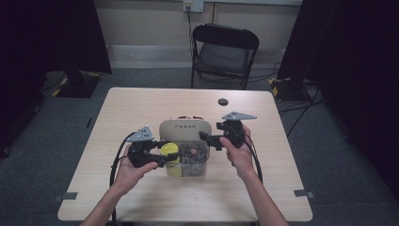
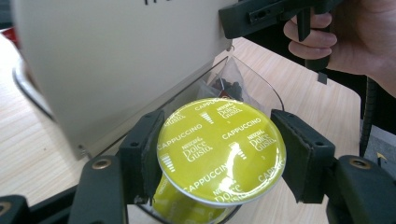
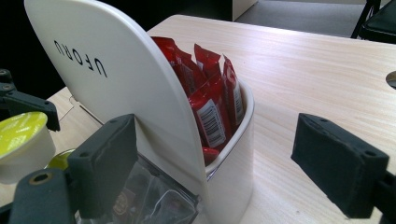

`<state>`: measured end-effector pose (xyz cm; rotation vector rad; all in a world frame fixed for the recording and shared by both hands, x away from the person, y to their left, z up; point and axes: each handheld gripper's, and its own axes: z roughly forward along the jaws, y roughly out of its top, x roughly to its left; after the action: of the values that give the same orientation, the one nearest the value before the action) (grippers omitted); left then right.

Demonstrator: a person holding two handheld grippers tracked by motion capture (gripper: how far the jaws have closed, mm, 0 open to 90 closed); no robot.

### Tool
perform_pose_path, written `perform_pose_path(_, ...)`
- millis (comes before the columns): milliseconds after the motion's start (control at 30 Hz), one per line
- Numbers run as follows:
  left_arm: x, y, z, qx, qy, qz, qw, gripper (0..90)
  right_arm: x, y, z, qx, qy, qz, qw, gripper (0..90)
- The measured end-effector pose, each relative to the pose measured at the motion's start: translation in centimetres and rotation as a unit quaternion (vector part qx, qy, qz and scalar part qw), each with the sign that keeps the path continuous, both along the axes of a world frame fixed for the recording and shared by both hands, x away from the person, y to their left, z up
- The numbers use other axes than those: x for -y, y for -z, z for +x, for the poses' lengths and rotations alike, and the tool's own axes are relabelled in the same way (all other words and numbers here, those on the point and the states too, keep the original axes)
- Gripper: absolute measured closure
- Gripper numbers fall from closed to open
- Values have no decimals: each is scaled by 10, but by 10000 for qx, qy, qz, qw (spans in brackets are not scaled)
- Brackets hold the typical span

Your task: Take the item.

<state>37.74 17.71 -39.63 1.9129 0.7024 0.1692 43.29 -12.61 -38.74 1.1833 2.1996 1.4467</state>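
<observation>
A white organiser (image 1: 184, 127) marked UFORU stands mid-table, with red sachets (image 3: 210, 102) behind its upright panel and a clear front tray (image 1: 194, 162) holding tea bags. My left gripper (image 1: 168, 153) is shut on a yellow-green Dolce Gusto cappuccino capsule (image 2: 212, 140), held just above the tray's left part. Another yellow capsule (image 2: 180, 205) lies below it. My right gripper (image 1: 209, 140) is open at the organiser's right side. In the right gripper view its jaws (image 3: 219, 163) straddle the panel's edge without gripping it. The held capsule (image 3: 21, 140) shows there at far left.
A black folding chair (image 1: 223, 52) stands beyond the far edge of the wooden table (image 1: 141, 106). A round black cable hole (image 1: 223, 101) sits behind the organiser. Dark curtains hang at both sides. Cables trail from both grippers toward the near edge.
</observation>
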Motion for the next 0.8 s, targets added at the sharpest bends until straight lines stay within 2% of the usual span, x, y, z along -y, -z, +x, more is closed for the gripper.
perform_pose_path(367,-17,-3,-2,14,-95,9,10000,378,0,0,0,1,3,2,10000,133)
perform_pose_path(433,-23,-3,-2,1,-159,-33,9999,378,0,0,0,1,4,1,10000,133)
perform_pose_path(467,-25,-3,-2,27,-165,45,9999,378,0,0,0,0,3,1,10000,133)
perform_pose_path(633,-37,-4,1,39,-257,-3,9997,378,-1,0,0,-7,-15,-16,10000,133)
perform_pose_path(800,-48,-4,5,35,-380,48,9993,378,-2,1,0,-12,-12,-15,10000,133)
